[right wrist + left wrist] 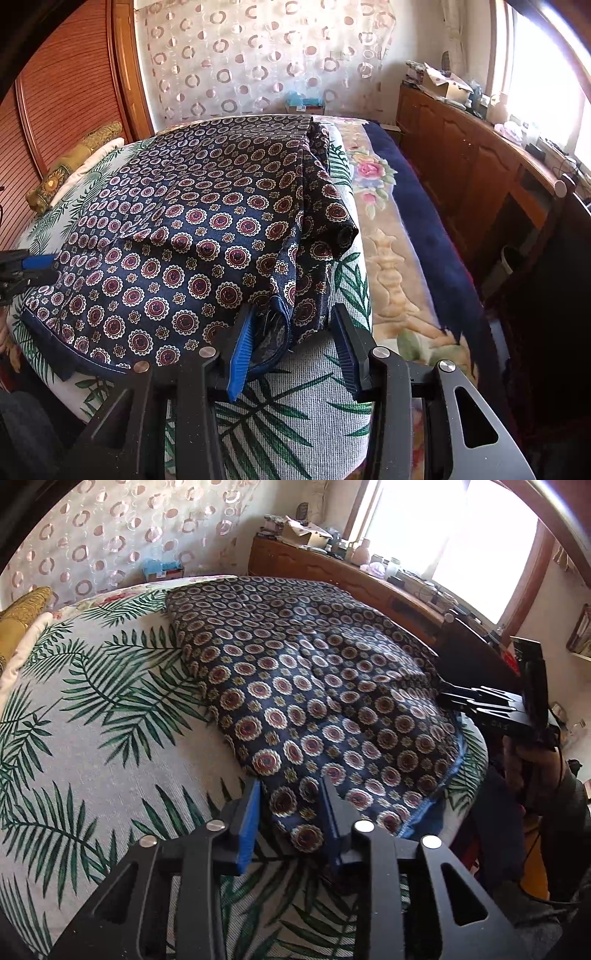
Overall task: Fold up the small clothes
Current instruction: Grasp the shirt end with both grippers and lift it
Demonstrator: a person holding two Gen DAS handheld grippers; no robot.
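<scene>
A navy garment with red and white medallions (314, 686) lies spread on a palm-leaf cushion (92, 720); it also shows in the right wrist view (192, 236). My left gripper (291, 797) is open, its blue-padded fingers astride the garment's near left corner. My right gripper (291, 325) is open around the garment's near right hem corner; it also appears at the right of the left wrist view (448, 698). The left gripper shows at the left edge of the right wrist view (37, 267). Neither pinches the cloth.
A wooden cabinet (472, 166) cluttered with boxes and bottles runs along the window side. A floral rug on a blue blanket (391, 258) lies right of the cushion. A gold pillow (74, 158) sits at the far left. A circle-pattern curtain (258, 55) hangs behind.
</scene>
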